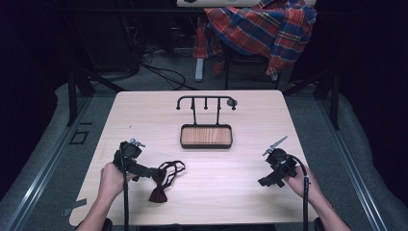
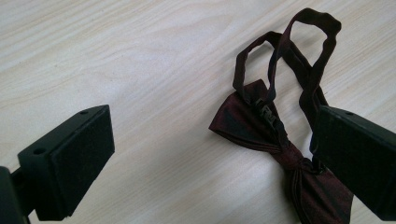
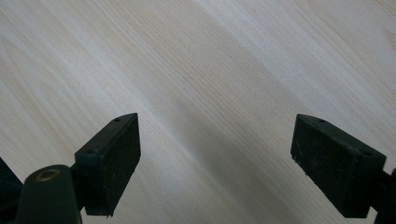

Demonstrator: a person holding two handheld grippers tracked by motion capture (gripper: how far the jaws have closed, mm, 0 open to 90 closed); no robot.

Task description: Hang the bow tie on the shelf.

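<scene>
Bow tie [image 2: 280, 154] lies flat against left gripper's [image 2: 210, 154] spread right-hand jaw.

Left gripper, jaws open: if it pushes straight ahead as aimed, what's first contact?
Likely the dark red satin bow tie: it lies just ahead of the left gripper, off toward one jaw. Depth unclear; centre line may reach bare light wooden table.

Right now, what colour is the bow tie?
Dark red, maroon. The bow tie shows best in the left gripper view.

Bow tie [image 1: 161, 182] before stand [image 1: 206, 130] (leftward)
</scene>
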